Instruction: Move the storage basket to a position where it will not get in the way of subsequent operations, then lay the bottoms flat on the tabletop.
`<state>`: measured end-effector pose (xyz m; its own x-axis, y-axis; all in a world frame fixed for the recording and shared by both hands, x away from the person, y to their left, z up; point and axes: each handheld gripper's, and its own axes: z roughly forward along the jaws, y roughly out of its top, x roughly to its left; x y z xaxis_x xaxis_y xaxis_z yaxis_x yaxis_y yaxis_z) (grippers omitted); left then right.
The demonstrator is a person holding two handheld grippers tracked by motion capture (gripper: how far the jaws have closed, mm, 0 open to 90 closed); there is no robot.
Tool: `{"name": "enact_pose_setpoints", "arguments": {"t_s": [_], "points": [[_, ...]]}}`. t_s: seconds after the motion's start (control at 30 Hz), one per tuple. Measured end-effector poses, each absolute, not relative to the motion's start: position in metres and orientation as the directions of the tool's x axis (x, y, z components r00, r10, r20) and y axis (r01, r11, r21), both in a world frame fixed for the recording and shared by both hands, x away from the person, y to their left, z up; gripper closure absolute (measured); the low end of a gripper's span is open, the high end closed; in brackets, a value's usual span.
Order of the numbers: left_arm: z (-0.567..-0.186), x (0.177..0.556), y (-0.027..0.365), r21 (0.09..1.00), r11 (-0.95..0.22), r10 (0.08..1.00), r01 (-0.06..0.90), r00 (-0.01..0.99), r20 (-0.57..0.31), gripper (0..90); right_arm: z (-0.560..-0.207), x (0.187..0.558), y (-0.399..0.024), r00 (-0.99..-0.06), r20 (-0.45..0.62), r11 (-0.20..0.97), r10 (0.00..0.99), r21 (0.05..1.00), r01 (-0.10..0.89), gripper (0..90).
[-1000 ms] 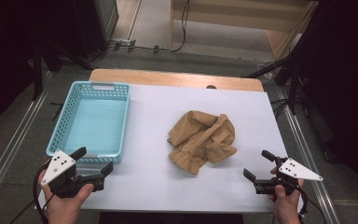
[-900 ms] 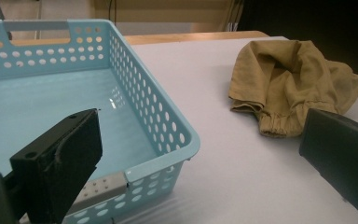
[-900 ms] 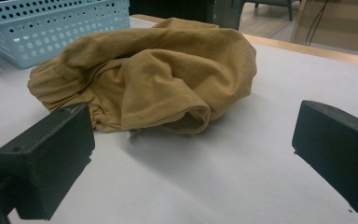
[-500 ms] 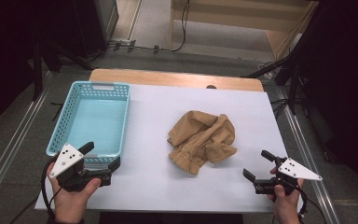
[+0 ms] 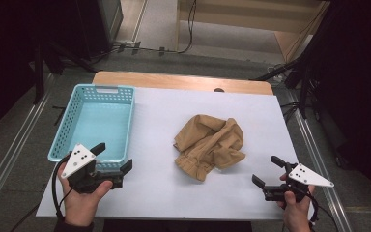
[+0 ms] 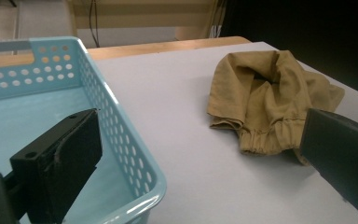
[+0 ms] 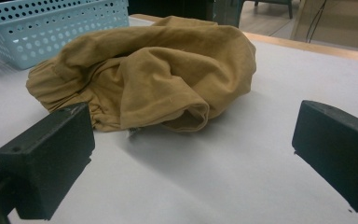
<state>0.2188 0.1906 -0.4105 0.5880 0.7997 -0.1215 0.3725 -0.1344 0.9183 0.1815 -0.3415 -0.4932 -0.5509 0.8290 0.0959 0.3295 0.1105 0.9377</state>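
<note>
Left gripper (image 5: 114, 163) agape by blue basket (image 5: 96, 122), right gripper (image 5: 269, 173) agape, crumpled tan garment (image 5: 210, 145) seemingly lengthwise diagonal, elastic hem nearest.

A plain tan crumpled garment (image 5: 210, 143) lay on the white table cover (image 5: 174, 121). Left of the garment stood a light-blue basket (image 5: 99, 123) with dotted perforations. Both grippers had black jaws and white plates.

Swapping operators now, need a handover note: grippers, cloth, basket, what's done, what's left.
Left gripper: open, holding nothing, at the near corner of the blue basket.
Right gripper: open, holding nothing, near the table's front right edge.
Tan garment: crumpled mid-table, right of the basket, touched by neither gripper.
Done: nothing visible; the basket holds nothing.
Left: likely grasp the garment and place it in the basket.
</note>
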Motion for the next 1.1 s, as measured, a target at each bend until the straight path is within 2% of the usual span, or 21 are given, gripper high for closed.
{"name": "enact_pose_setpoints", "arguments": {"t_s": [0.63,1.1], "points": [[-0.422,0.234,0.135,0.914,-0.168,0.722,0.369,0.677,-0.141,0.0,-0.489,0.19,-0.331,-0.556,0.12,0.085,0.823,0.941,0.328,0.0],[-0.443,0.242,0.082,0.896,-0.243,0.648,0.372,0.749,-0.136,0.0,-0.479,0.209,-0.313,-0.566,0.129,0.074,0.814,0.944,0.322,0.0]]}}
